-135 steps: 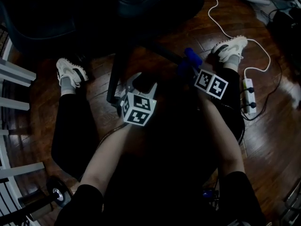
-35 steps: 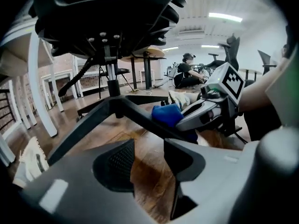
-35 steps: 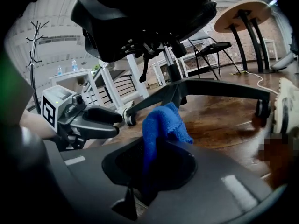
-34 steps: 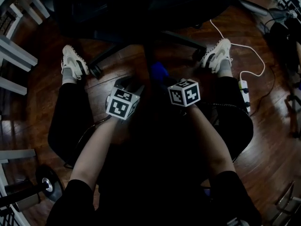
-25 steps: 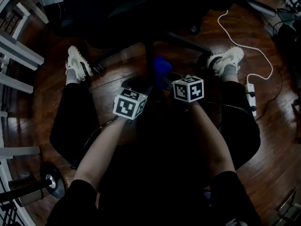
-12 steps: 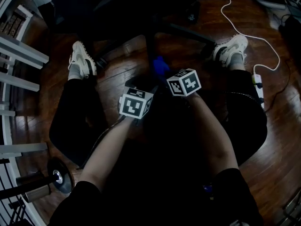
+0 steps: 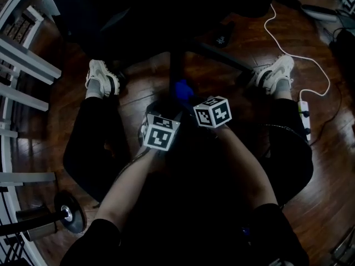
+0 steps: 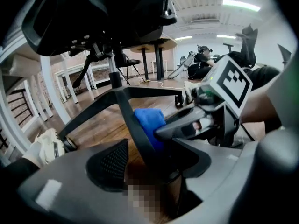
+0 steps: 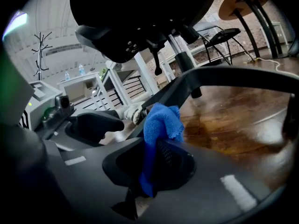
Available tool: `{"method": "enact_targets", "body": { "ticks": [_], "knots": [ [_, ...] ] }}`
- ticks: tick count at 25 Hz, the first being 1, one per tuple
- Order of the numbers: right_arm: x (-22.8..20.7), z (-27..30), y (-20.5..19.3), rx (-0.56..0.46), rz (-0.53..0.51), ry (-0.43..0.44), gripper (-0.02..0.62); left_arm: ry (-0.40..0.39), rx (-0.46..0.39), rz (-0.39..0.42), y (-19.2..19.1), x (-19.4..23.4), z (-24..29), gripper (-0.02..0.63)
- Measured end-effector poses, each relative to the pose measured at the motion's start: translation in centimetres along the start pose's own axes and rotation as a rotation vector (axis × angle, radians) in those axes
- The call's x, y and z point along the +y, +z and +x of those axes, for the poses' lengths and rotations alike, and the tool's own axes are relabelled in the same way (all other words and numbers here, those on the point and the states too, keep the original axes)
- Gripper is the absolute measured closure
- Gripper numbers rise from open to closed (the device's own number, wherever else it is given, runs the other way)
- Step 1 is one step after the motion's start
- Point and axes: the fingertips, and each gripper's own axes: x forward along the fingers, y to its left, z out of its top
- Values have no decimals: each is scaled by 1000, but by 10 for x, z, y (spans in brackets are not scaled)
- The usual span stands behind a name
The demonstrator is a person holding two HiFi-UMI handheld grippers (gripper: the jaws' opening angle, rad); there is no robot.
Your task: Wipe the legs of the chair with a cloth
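Mid-wipe: my right tongs [image 9: 147, 181] pinch the cloth [image 9: 161, 120] at the chair leg [image 8: 127, 113]. My left tongs [image 8: 149, 160], just spread, straddle it. Wiping looks unfinished.

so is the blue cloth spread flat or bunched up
Bunched: the blue cloth sticks up crumpled from the right gripper, whose jaws pinch it.

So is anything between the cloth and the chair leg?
Nothing visible: the blue cloth, clamped in the right gripper, looks pressed against the chair leg. The left gripper, whose jaws have just been opening, straddles that same leg on the person's side of the cloth.
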Motion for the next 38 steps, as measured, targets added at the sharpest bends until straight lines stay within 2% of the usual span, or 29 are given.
{"method": "enact_targets", "body": {
  "ticks": [3, 7, 11, 13, 15, 21, 27, 34, 38],
  "knots": [
    [-38, -4, 34, -68, -16, -90, 523, 25, 18, 8, -2, 16, 7, 318],
    [-90, 1, 77, -126, 27, -138, 523, 28, -14, 67, 15, 12, 5, 318],
    [-136, 7, 96, -190, 129, -201, 523, 12, 1, 104, 20, 2, 12, 318],
    [-154, 7, 96, -231, 223, -206, 523, 34, 27, 121, 16, 4, 17, 318],
    [-166, 2, 95, -264, 270, -207, 523, 49, 41, 128, 17, 7, 23, 318],
    [-193, -42, 81, -318, 329, -245, 522, 48, 27, 99, 23, 7, 31, 318],
    [-213, -81, 59, -312, 330, -299, 520, 51, 32, 122, 22, 1, 34, 318],
    [-232, -120, 38, -322, 389, -410, 520, 37, 22, 110, 23, -3, 33, 318],
    [-241, -140, 30, -326, 420, -501, 520, 41, 17, 111, 23, -4, 35, 318]
  ]
}}
